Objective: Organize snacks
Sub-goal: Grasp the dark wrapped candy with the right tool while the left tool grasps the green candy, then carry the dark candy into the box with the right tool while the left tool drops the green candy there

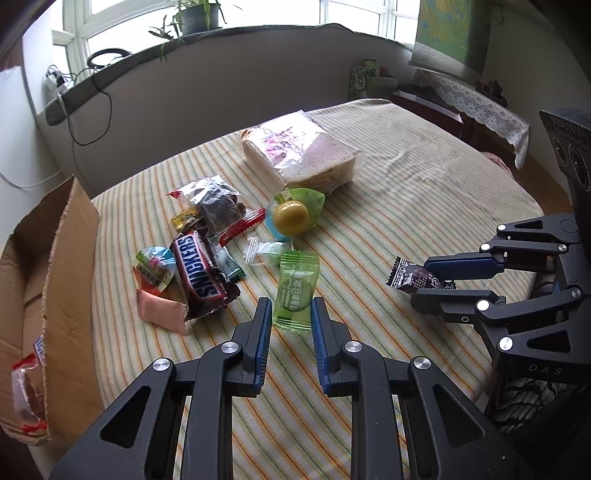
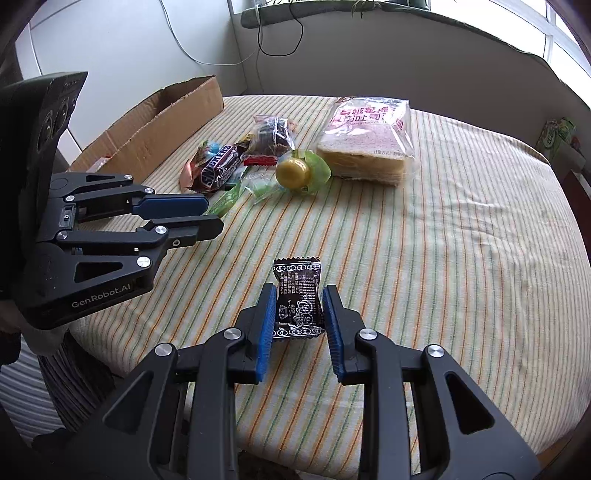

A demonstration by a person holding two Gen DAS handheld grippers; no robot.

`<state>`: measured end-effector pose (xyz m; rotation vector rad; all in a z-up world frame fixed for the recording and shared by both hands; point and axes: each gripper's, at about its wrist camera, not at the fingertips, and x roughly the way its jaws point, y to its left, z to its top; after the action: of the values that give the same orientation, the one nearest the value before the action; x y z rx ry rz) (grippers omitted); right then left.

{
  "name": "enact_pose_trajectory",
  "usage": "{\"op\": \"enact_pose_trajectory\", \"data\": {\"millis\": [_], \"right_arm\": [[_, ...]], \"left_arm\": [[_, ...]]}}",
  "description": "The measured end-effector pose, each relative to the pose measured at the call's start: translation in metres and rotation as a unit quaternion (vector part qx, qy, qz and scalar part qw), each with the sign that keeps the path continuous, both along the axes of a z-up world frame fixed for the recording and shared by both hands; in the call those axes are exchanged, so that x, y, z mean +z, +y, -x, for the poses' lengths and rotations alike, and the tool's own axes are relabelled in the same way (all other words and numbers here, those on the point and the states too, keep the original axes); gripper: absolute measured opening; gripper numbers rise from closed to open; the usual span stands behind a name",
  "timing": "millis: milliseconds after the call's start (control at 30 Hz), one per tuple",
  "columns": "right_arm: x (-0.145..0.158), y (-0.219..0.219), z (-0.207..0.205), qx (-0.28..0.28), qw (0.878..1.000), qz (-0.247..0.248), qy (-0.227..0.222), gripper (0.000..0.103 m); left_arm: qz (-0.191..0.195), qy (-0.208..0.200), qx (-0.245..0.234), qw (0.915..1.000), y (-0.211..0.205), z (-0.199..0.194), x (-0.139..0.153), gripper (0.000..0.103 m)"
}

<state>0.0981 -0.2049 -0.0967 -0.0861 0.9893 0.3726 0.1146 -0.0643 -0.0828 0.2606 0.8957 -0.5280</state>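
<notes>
Pickup step: left tool point(image 1: 289, 314) clenching green plum candy point(image 1: 294, 291), right tool point(image 2: 300, 314) clenching black candy point(image 2: 297, 295); next, probably carrying both over to cardboard box point(image 1: 66, 266), releasing inside.

Bright window point(image 1: 354, 14), potted plant point(image 1: 195, 18), striped tablecloth point(image 1: 424, 206), white walls point(image 2: 129, 44)

The cardboard box point(image 1: 70, 295) runs off the left wrist view's left edge, a red-trimmed packet point(image 1: 26, 391) inside it is half hidden behind its wall, and small wrappers lie buried under the Snickers bar point(image 1: 197, 267).
</notes>
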Motion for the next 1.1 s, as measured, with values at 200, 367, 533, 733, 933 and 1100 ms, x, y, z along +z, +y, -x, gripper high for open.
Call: {"op": "enact_pose_trajectory", "data": {"millis": [200, 367, 533, 733, 933, 1100], "right_arm": [[0.016, 0.007, -0.004, 0.005, 1.0, 0.001, -0.017, 0.027], [0.031, 0.017, -0.009, 0.016, 0.999, 0.001, -0.033, 0.027], [0.046, 0.033, -0.017, 0.028, 0.998, 0.0, -0.05, 0.027], [0.062, 0.056, -0.031, 0.047, 0.996, 0.0, -0.07, 0.027], [0.076, 0.089, -0.046, 0.075, 0.993, -0.003, -0.087, 0.027], [0.081, 0.119, -0.066, 0.095, 0.991, -0.013, -0.089, 0.027]], "left_arm": [[0.035, -0.012, 0.031, 0.9988, 0.017, 0.004, 0.016, 0.02], [0.064, -0.027, 0.064, 0.9955, 0.036, 0.005, 0.029, 0.02], [0.082, -0.039, 0.096, 0.9912, 0.061, 0.006, 0.039, 0.02], [0.094, -0.055, 0.129, 0.9856, 0.089, 0.009, 0.049, 0.02], [0.098, -0.067, 0.157, 0.9804, 0.114, 0.01, 0.055, 0.02], [0.097, -0.076, 0.181, 0.9757, 0.137, 0.008, 0.058, 0.02]]}}
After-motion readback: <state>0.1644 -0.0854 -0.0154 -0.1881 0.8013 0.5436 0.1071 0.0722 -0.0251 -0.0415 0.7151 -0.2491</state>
